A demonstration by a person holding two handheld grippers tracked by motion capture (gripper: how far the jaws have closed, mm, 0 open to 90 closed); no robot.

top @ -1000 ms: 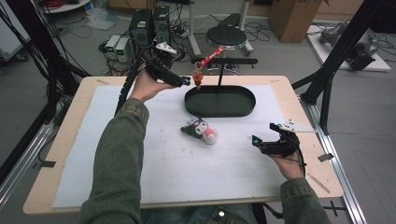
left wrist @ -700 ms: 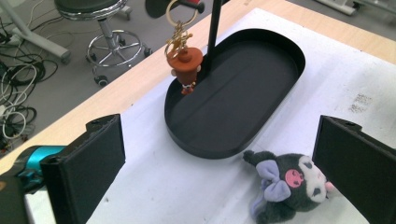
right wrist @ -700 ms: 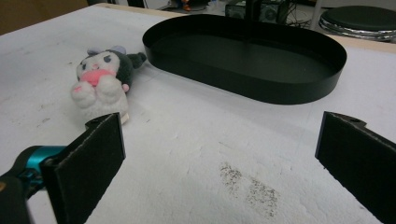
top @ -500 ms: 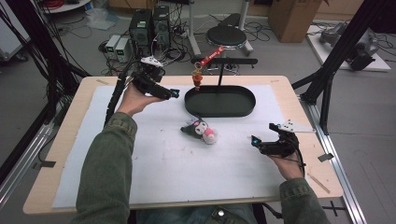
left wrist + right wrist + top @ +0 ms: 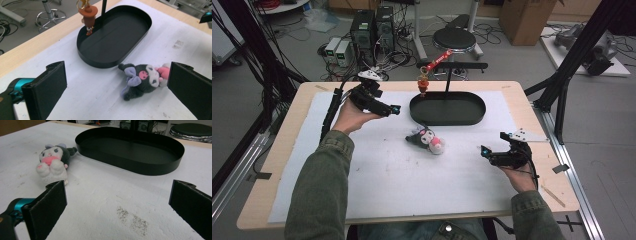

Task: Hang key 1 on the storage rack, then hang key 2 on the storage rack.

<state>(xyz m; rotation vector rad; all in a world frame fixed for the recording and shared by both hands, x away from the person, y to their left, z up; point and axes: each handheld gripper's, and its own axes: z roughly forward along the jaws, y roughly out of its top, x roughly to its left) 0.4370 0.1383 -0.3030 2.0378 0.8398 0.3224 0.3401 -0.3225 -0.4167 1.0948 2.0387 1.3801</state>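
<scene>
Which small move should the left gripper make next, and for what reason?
Probably the left gripper should lower toward the plush toy and centre its jaws over it. The jaws stand wide open and empty, the toy lies loose on the white mat just outside the black tray, and the right gripper rests apart, also open.

Small plush toy [image 5: 426, 140], dark grey-black with white face, pink bit in front, lying apparently on its side just beside black oval tray [image 5: 477, 116].

Bright even indoor light, soft shadows, slight blur
</scene>
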